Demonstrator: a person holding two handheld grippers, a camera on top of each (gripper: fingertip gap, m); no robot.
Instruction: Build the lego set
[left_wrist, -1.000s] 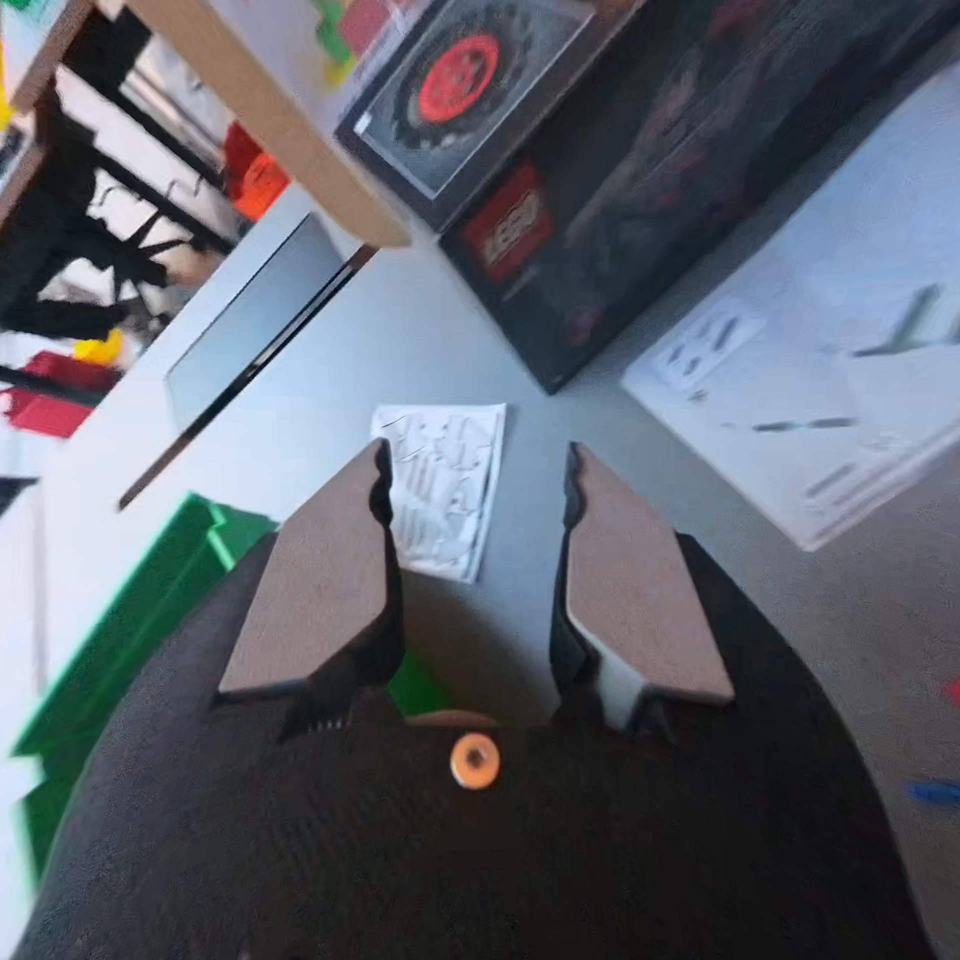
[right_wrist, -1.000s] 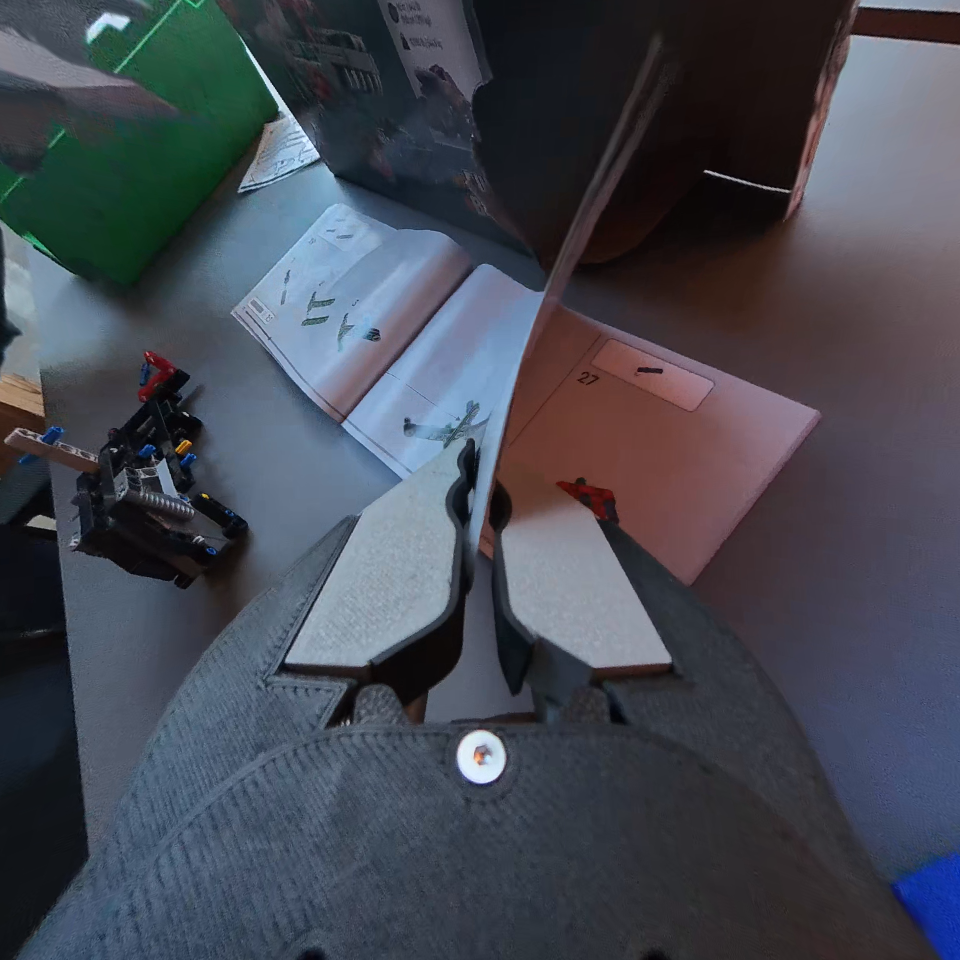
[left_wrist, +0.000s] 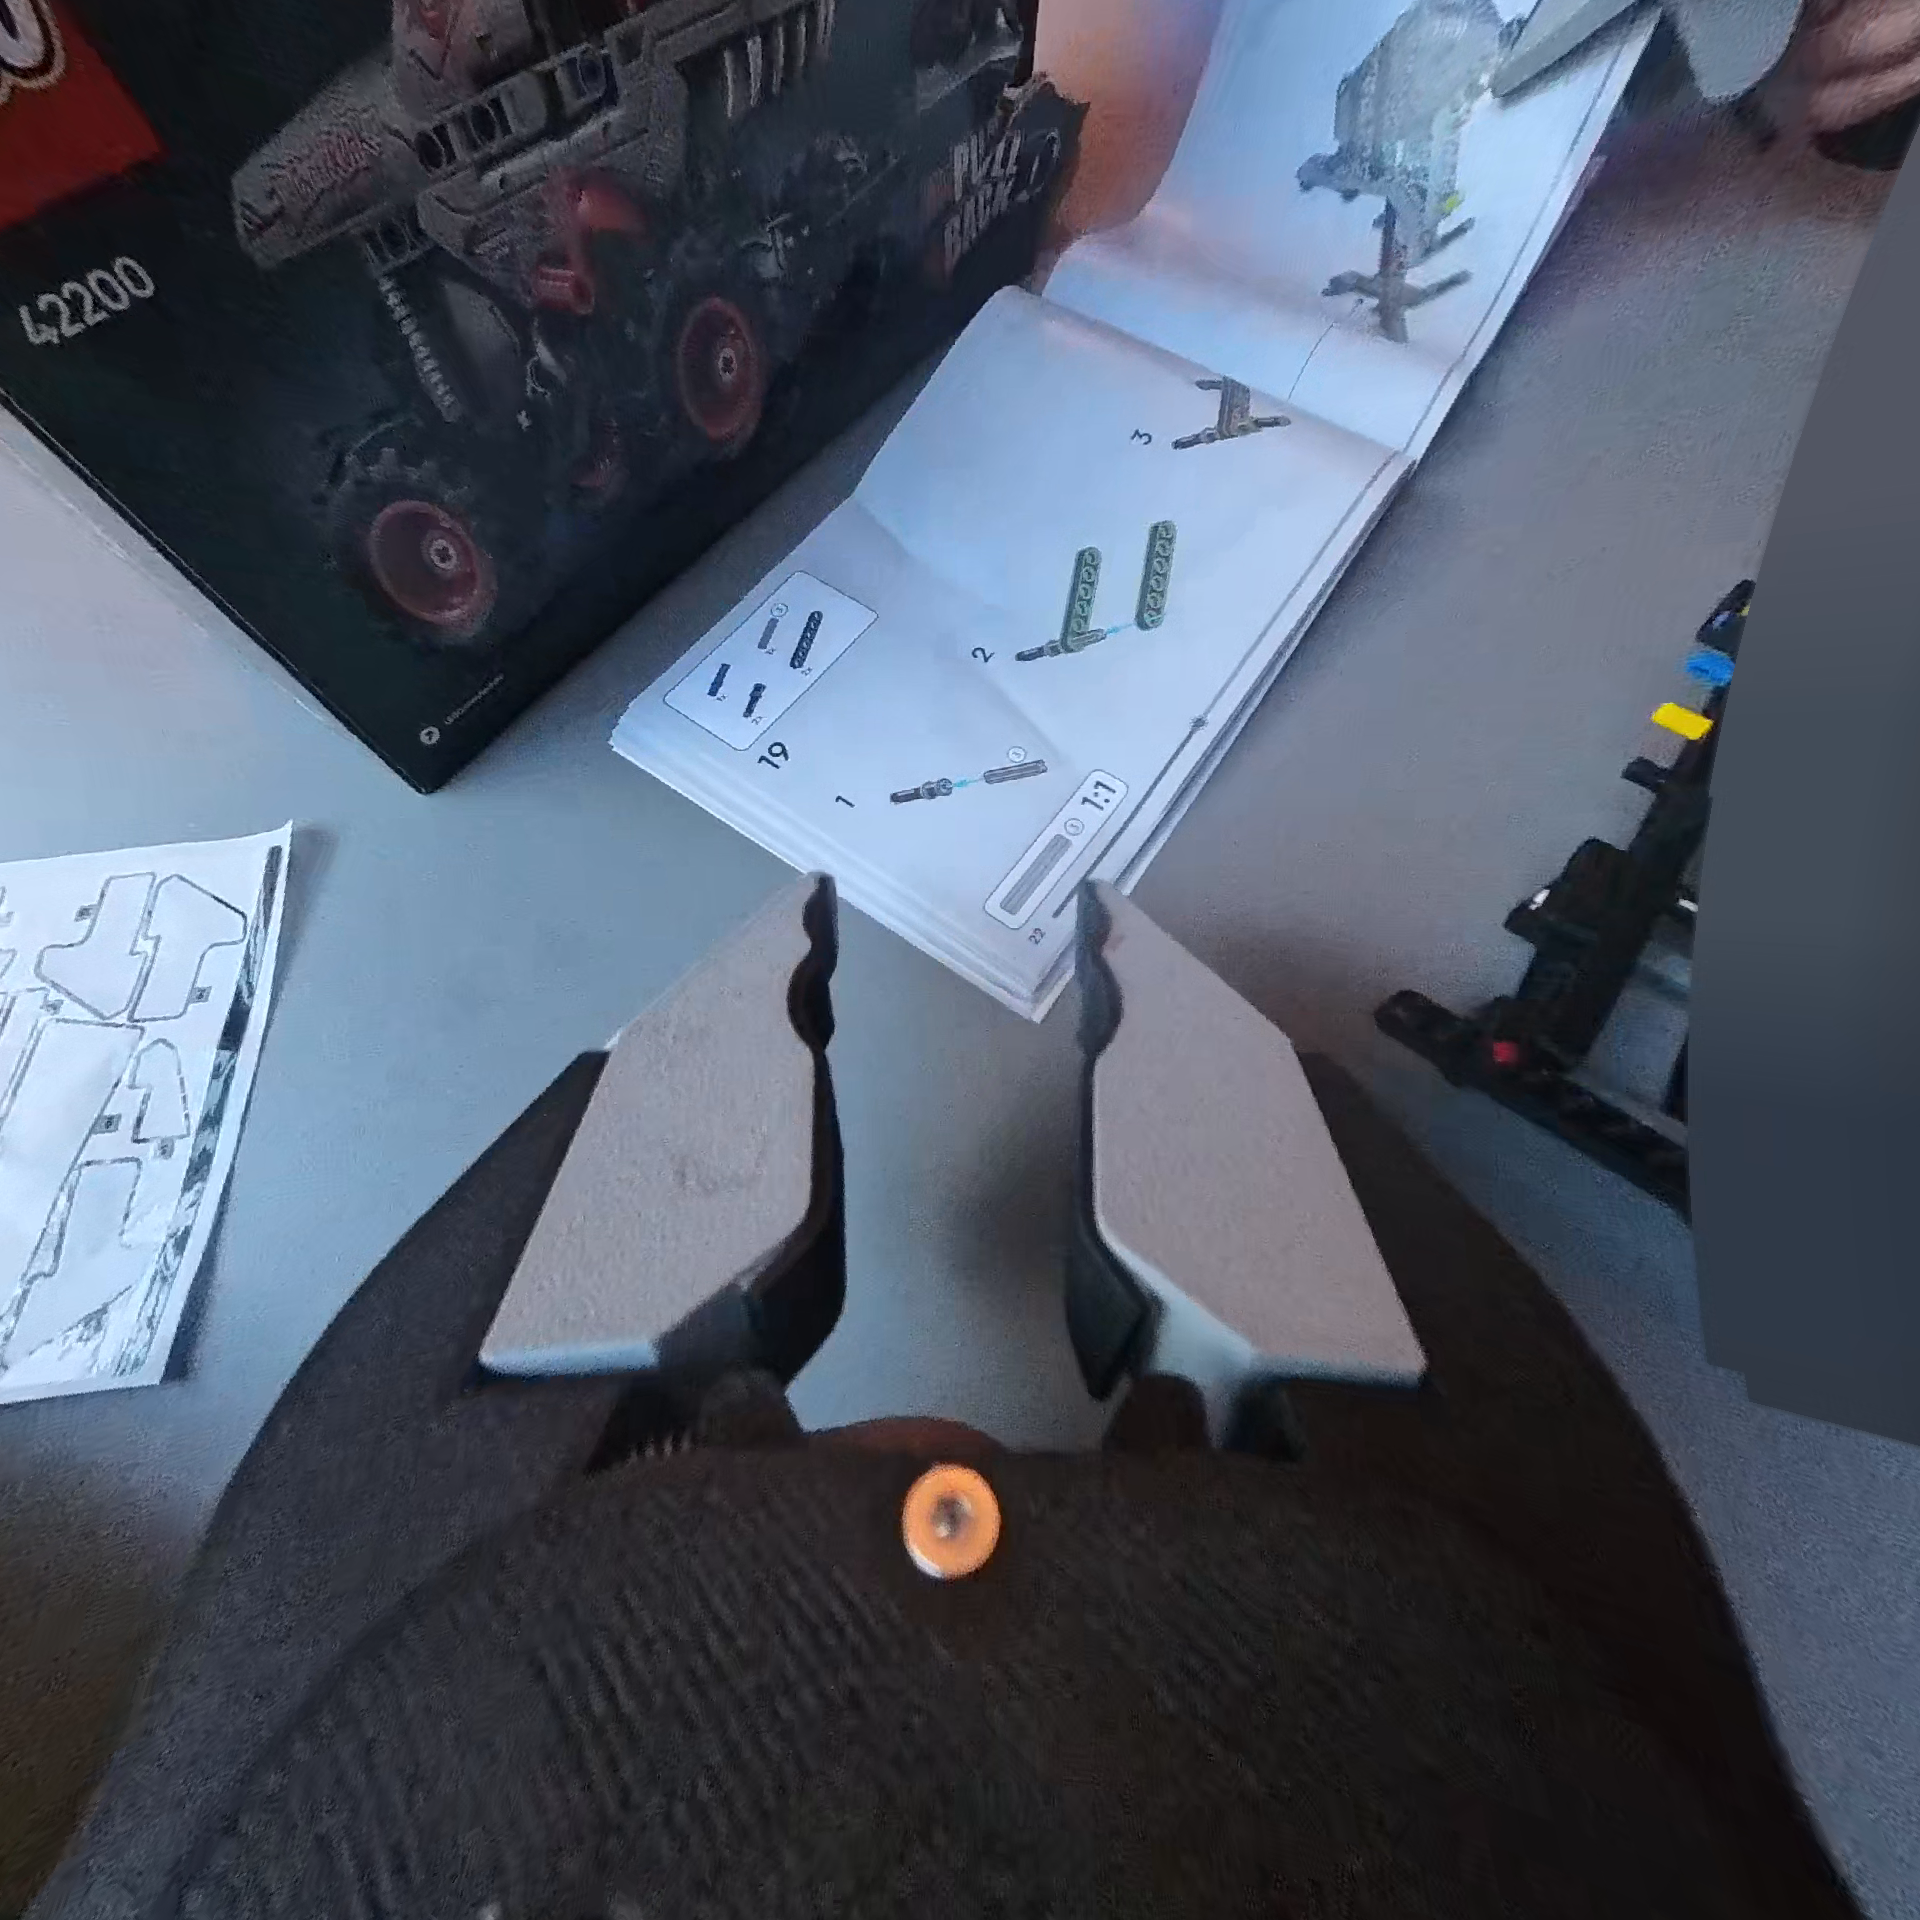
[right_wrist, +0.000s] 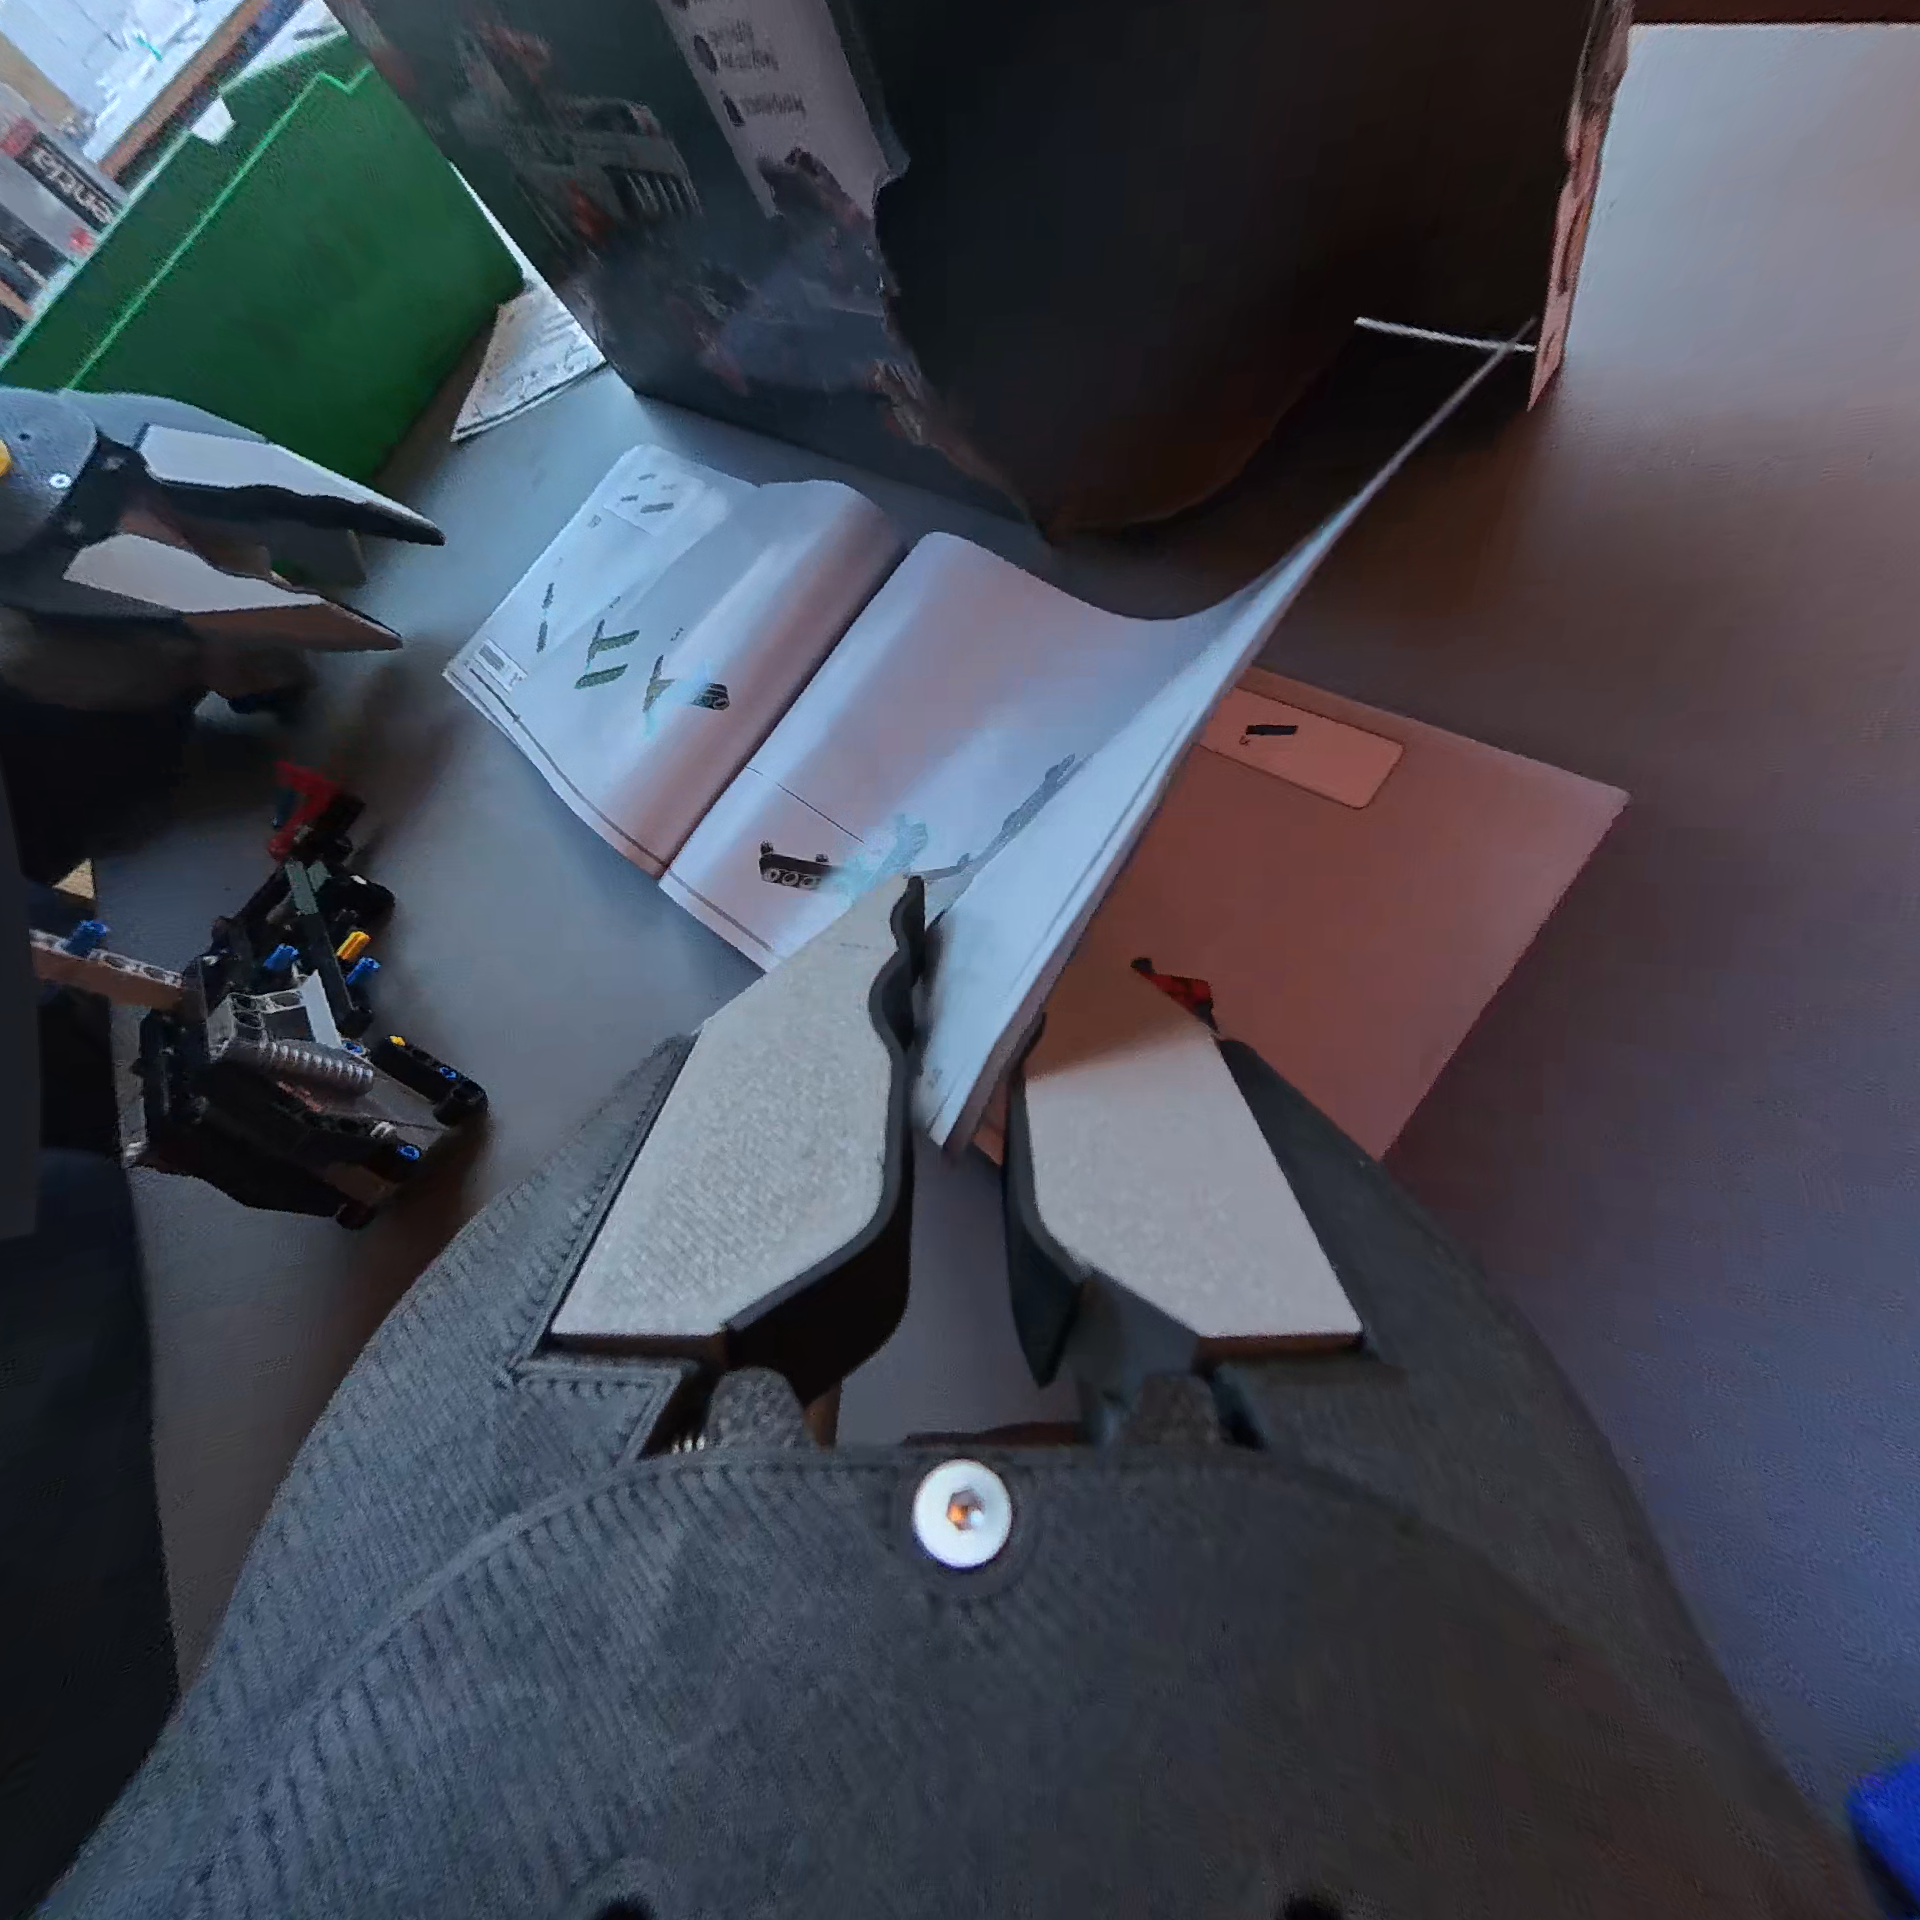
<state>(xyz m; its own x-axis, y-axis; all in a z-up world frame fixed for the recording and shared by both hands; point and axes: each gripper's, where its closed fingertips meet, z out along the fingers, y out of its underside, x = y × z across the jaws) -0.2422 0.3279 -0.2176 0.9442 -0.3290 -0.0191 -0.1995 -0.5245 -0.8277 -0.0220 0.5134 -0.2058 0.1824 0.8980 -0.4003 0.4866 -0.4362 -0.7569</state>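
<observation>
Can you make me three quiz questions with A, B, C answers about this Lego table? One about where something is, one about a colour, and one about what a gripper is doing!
1. Where is the half-built black Lego model in the right wrist view?
A. left of the open white instruction booklet
B. on top of the dark Lego box
C. inside the green bin

2. What colour is the bin beside the box?
A. yellow
B. green
C. pink

3. What is the left gripper doing?
A. squeezing a brick
B. holding a page
C. open, holding nothing

Answers: 1 A, the model sits on the table left of the booklet. 2 B, its walls are green. 3 C, only table and booklet corner show between its fingers.
</observation>
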